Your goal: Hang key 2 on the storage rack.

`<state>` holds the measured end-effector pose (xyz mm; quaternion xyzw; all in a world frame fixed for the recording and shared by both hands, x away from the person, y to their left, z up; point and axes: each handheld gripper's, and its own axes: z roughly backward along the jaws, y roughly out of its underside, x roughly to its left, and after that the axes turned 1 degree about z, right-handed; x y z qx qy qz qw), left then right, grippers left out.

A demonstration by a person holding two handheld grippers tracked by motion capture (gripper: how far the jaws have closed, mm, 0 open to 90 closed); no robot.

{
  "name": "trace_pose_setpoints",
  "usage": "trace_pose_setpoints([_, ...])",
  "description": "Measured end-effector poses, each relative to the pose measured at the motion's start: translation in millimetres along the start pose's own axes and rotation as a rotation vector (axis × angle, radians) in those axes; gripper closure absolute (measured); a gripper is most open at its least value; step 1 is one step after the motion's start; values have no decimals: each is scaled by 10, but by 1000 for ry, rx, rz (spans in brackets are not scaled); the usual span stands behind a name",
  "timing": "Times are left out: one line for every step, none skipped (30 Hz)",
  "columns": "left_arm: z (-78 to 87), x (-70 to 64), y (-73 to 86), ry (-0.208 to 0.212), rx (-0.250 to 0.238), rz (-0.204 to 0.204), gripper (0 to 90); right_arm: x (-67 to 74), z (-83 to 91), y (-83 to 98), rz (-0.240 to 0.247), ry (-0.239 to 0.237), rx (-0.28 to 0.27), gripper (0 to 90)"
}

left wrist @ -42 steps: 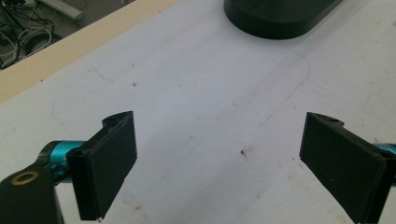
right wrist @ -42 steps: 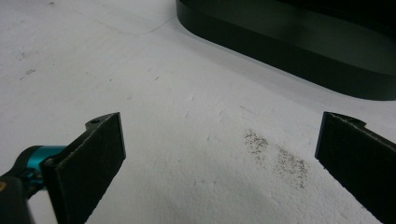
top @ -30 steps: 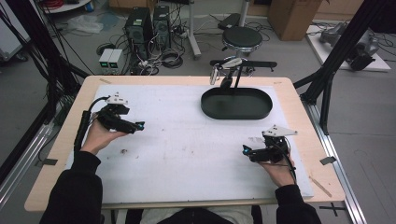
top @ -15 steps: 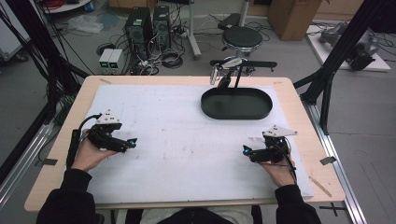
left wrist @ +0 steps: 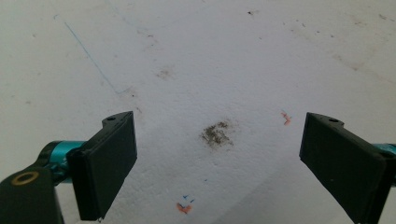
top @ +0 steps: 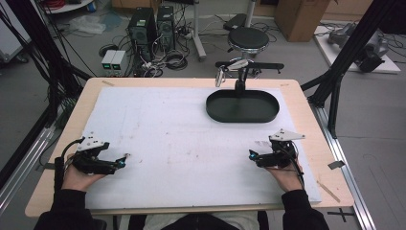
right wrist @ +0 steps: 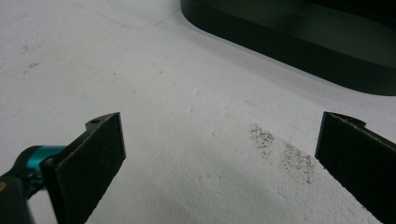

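Note:
My left gripper (top: 123,162) rests low over the white sheet (top: 182,143) near the table's front left, held in a hand. Its two black jaws stand wide apart in the left gripper view (left wrist: 219,158), with only stained white sheet between them. My right gripper (top: 251,155) sits near the front right, pointing left. Its jaws are also spread wide (right wrist: 219,158) with nothing between them. A black oval tray (top: 242,106) lies at the back right of the sheet, and its dark wall (right wrist: 299,46) crosses the top of the right gripper view.
A black stand with a small clamp (top: 238,72) rises behind the tray at the table's far edge. The wooden table border (top: 330,163) frames the sheet. On the floor beyond stand a stool (top: 248,38), computer cases (top: 153,24) and cables.
My left gripper has moved toward the front edge of the table and lower, from the middle left to the front left. The right gripper has stayed in place.

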<state>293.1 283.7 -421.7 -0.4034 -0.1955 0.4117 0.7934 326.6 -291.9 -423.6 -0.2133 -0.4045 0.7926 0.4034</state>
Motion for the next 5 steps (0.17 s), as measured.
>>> trace_pose_setpoints([1, -4, 1, 1, -1, 1, 114, 0, 0, 0, 0, 0, 0, 8])
trace_pose_setpoints([1, -9, -2, -1, 3, -5, 115, 0, -2, 1, 0, 2, 1, 9])
trace_pose_setpoints([-3, -11, -3, -1, 6, -9, 114, -2, -4, 0, 1, 3, -2, 8])
trace_pose_setpoints([-15, -15, -5, 0, 12, -14, 115, 0, -4, 0, -1, 3, 0, 8])
trace_pose_setpoints([-15, -15, -5, 0, 12, -14, 114, 0, -4, 0, -1, 3, 0, 8])
